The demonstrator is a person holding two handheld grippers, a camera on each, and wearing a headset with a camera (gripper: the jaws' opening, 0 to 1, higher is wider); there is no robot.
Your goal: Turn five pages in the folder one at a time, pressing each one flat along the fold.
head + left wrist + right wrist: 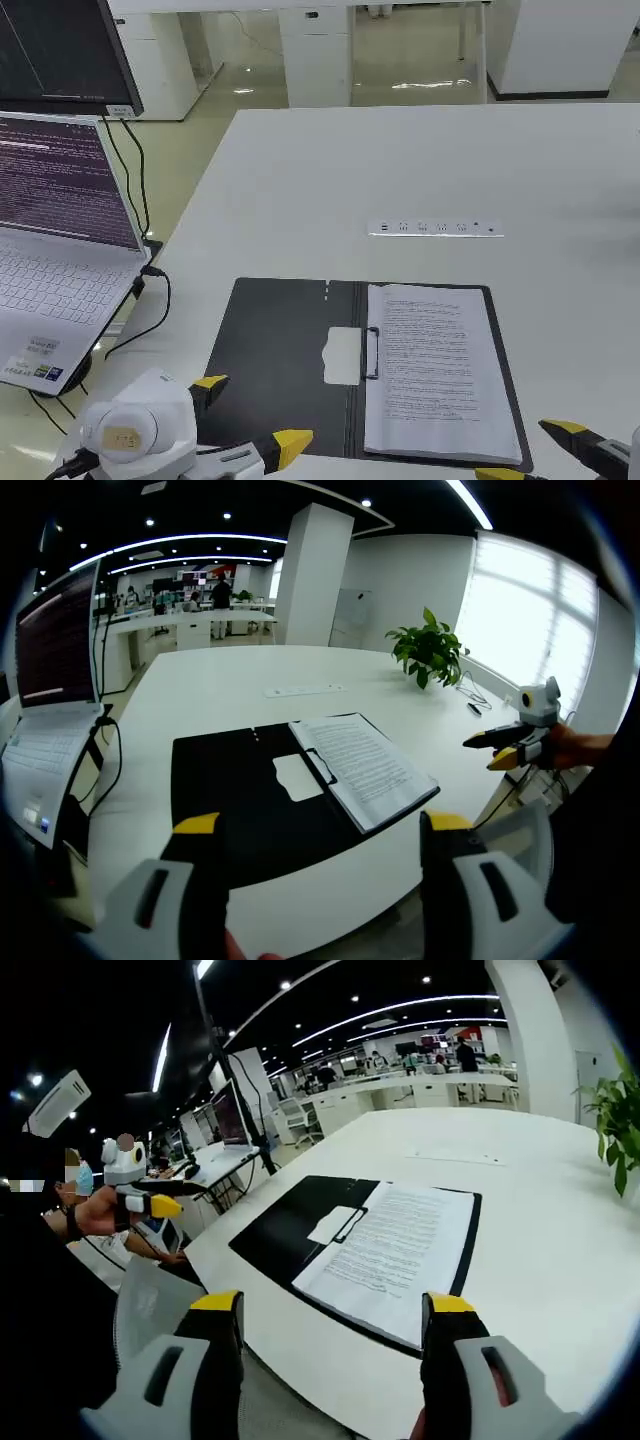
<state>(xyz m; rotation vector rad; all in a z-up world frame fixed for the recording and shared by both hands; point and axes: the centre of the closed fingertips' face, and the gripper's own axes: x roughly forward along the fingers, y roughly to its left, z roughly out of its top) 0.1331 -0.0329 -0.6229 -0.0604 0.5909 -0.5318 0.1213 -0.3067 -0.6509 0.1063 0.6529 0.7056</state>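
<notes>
As seen in the head view, folder (pixel 280 350): lies open and flat on the white desk (pixel 400 170), black inner cover to the left.
Head view, pages (pixel 435 370): sit stacked on the right half, seemingly clamped at the inner edge by a clip (pixel 372 352); appear wholly unturned.
Head view, left gripper (pixel 250 412): hovers off the near left corner of the folder, with fingers spread wide and holding nothing.
Head view, right gripper (pixel 530 452): hangs by the near right corner of the stack, with fingers parted and empty.
Left gripper view, folder (pixel 230 790): lies ahead, apart from the open yellow-tipped fingers (pixel 195 825); right gripper (pixel 485 752) off to the right, past the desk edge.
Right gripper view, pages (pixel 395 1245): lie straight ahead, near corner closest; fingers (pixel 450 1305) wide apart, touching nothing.
Handling: probably thin, light, limp paper, easy to crease or to tear at the clip, and apt to lift two sheets at once.
Where to hold: best at the free outer edge or near outer corner of the top sheet alone, pinched lightly, then swept over and pressed flat along the fold beside the clip.
</notes>
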